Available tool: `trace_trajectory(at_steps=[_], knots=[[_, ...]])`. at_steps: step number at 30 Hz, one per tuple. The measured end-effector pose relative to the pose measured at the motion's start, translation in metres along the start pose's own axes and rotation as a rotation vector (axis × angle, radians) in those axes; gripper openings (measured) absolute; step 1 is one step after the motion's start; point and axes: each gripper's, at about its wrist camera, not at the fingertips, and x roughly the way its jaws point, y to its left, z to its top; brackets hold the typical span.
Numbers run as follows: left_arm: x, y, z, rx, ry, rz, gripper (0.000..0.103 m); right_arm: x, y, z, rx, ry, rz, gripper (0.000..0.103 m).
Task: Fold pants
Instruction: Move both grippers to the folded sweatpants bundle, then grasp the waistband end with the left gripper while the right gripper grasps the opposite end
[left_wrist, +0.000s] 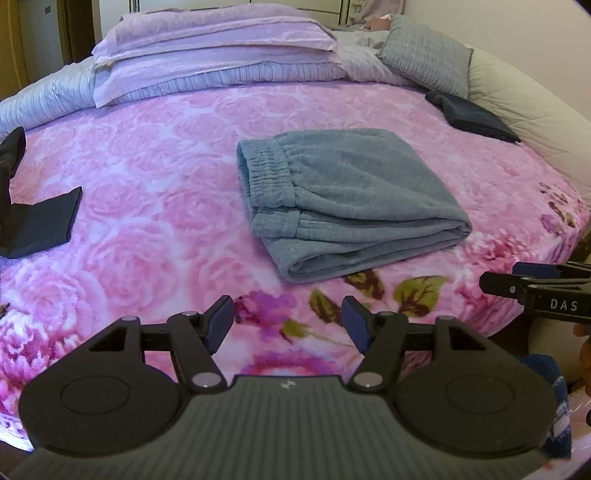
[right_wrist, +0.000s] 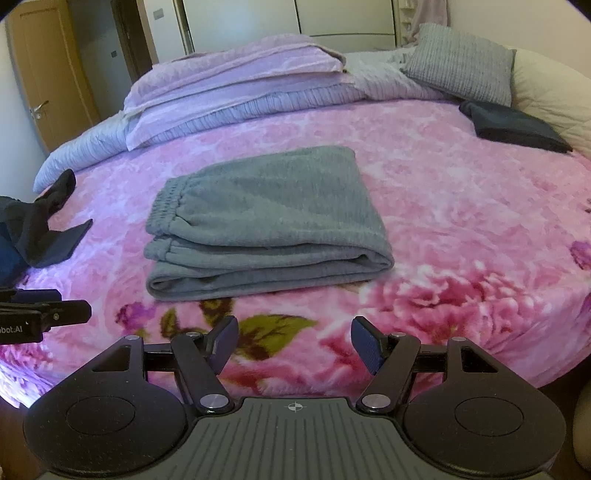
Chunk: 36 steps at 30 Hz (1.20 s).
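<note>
Grey pants (left_wrist: 343, 199) (right_wrist: 266, 221) lie folded in a thick stack on the pink floral blanket (left_wrist: 147, 184) (right_wrist: 461, 221), elastic waistband to the left. My left gripper (left_wrist: 288, 321) hovers near the bed's front edge, short of the pants, open with only blanket between its blue pads. My right gripper (right_wrist: 293, 341) is likewise open and empty, held back from the stack's near edge. Each gripper shows at the side of the other's view: the right gripper (left_wrist: 535, 291) and the left gripper (right_wrist: 44, 310).
Dark garments (left_wrist: 33, 218) (right_wrist: 40, 225) lie crumpled at the left of the bed. A dark folded item (left_wrist: 472, 116) (right_wrist: 513, 125) rests at the far right beside a grey pillow (left_wrist: 424, 61) (right_wrist: 461, 62). Lilac bedding (left_wrist: 221, 48) (right_wrist: 240, 77) is stacked at the head.
</note>
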Motion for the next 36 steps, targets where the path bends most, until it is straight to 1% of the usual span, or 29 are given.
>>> trace_trajectory(at_steps=[5,8,10,11,13,15,16,17,18,19,21,23,24,27,29,30,31,32,34,36], knots=[[0.023,0.001,0.008,0.000,0.036,0.010,0.064,0.020,-0.014,0.005,0.016,0.015,-0.004,0.065],[0.032,0.014,0.017,-0.031,0.018,-0.005,0.066,0.029,-0.026,0.009,0.033,0.012,-0.006,0.065],[0.037,0.033,0.026,-0.078,-0.009,-0.029,0.070,0.033,-0.036,0.015,0.038,-0.003,-0.015,0.065],[0.041,0.045,0.031,-0.115,-0.019,-0.052,0.071,0.035,-0.044,0.021,0.046,-0.012,-0.013,0.065],[0.053,0.071,0.044,-0.213,-0.018,-0.113,0.079,0.037,-0.061,0.033,0.075,-0.035,0.001,0.065],[0.069,0.091,0.054,-0.294,-0.005,-0.172,0.084,0.044,-0.082,0.049,0.128,-0.056,0.038,0.065],[0.079,0.098,0.059,-0.329,-0.003,-0.211,0.087,0.049,-0.093,0.056,0.156,-0.052,0.062,0.069],[0.088,0.105,0.062,-0.366,0.000,-0.242,0.087,0.056,-0.104,0.064,0.185,-0.036,0.087,0.073],[0.100,0.112,0.065,-0.411,0.009,-0.279,0.088,0.068,-0.117,0.071,0.217,-0.011,0.114,0.074],[0.115,0.118,0.067,-0.459,0.028,-0.324,0.088,0.078,-0.126,0.077,0.245,0.006,0.129,0.074],[0.140,0.129,0.070,-0.541,0.064,-0.377,0.088,0.098,-0.143,0.086,0.307,0.045,0.165,0.074],[0.162,0.136,0.070,-0.602,0.088,-0.438,0.088,0.119,-0.157,0.093,0.380,0.078,0.221,0.074],[0.172,0.138,0.070,-0.630,0.102,-0.455,0.088,0.128,-0.163,0.097,0.408,0.091,0.248,0.074],[0.196,0.143,0.066,-0.715,0.143,-0.541,0.086,0.154,-0.172,0.105,0.469,0.117,0.329,0.074],[0.206,0.143,0.067,-0.739,0.154,-0.582,0.086,0.170,-0.178,0.109,0.512,0.126,0.376,0.074],[0.210,0.143,0.068,-0.745,0.158,-0.591,0.083,0.176,-0.181,0.111,0.528,0.128,0.407,0.074],[0.214,0.144,0.070,-0.756,0.160,-0.610,0.077,0.184,-0.184,0.113,0.543,0.125,0.443,0.074],[0.219,0.144,0.071,-0.768,0.170,-0.635,0.076,0.189,-0.185,0.114,0.556,0.122,0.467,0.074],[0.226,0.140,0.073,-0.766,0.182,-0.638,0.076,0.201,-0.187,0.118,0.569,0.129,0.528,0.074],[0.228,0.136,0.077,-0.749,0.182,-0.636,0.076,0.213,-0.187,0.122,0.564,0.141,0.589,0.072]])
